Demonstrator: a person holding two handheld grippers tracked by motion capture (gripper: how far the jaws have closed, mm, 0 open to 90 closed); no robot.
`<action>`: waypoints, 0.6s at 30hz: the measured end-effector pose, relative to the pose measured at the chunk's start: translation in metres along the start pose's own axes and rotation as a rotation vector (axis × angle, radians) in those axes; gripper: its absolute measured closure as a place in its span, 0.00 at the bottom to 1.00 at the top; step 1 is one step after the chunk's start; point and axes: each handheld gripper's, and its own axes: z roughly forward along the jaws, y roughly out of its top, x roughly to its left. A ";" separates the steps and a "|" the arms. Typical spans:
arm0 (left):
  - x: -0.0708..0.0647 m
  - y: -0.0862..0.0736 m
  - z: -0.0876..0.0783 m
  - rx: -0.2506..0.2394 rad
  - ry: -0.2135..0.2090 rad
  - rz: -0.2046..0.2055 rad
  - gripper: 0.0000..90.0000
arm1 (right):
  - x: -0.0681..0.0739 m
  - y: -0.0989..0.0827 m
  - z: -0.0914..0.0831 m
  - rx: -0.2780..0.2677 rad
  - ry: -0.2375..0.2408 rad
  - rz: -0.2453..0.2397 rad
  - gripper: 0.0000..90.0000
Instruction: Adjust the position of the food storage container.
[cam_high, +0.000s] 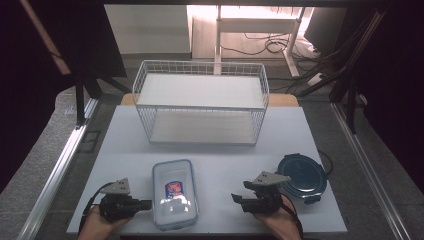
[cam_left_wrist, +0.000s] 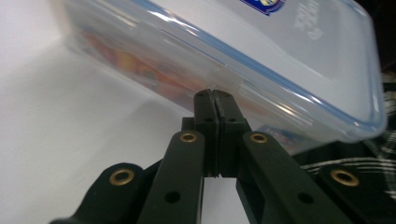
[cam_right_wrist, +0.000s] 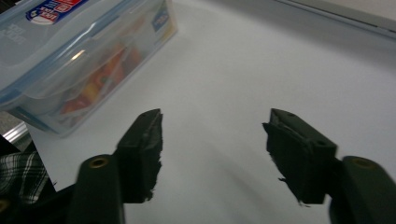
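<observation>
High view, from the left: the left gripper (cam_high: 145, 204) lies low at the near edge of the white table (cam_high: 125, 145), its jaws pointing right at the long side of the box (cam_high: 174, 192), a clear lidded tub with a blue seal and a red-and-blue label that sits near the front edge, left of centre. Left gripper view shows those jaws pressed together with nothing between them, the tips at or just short of the box (cam_left_wrist: 261, 70) side wall under the lid rim; whether they touch it is hard to tell. Orange and red contents blur through the wall and cannot be made out. Bare table lies between the box and the right gripper (cam_high: 236, 199), which points left toward the box from well apart. Right gripper view shows its jaws standing apart over bare table, holding nothing, with the box (cam_right_wrist: 79, 56) off to the upper left and cut off by the frame. Behind the right gripper lies a dark round lid (cam_high: 301, 176) near the right edge. At the back of the table stands a white wire basket (cam_high: 200, 102) on its side, with open room between it and the box. Both hands are cropped by the bottom of the high view, and the surroundings beyond the table are dark.
</observation>
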 end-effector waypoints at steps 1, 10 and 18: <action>-0.002 0.001 0.003 0.004 -0.014 0.009 1.00 | 0.002 0.002 -0.002 0.017 0.000 -0.024 0.54; -0.024 0.017 0.032 0.029 -0.105 0.068 1.00 | 0.006 0.005 -0.008 0.079 0.007 -0.090 0.85; -0.044 0.037 0.064 0.030 -0.124 0.130 1.00 | 0.005 0.005 -0.009 0.098 0.018 -0.082 0.90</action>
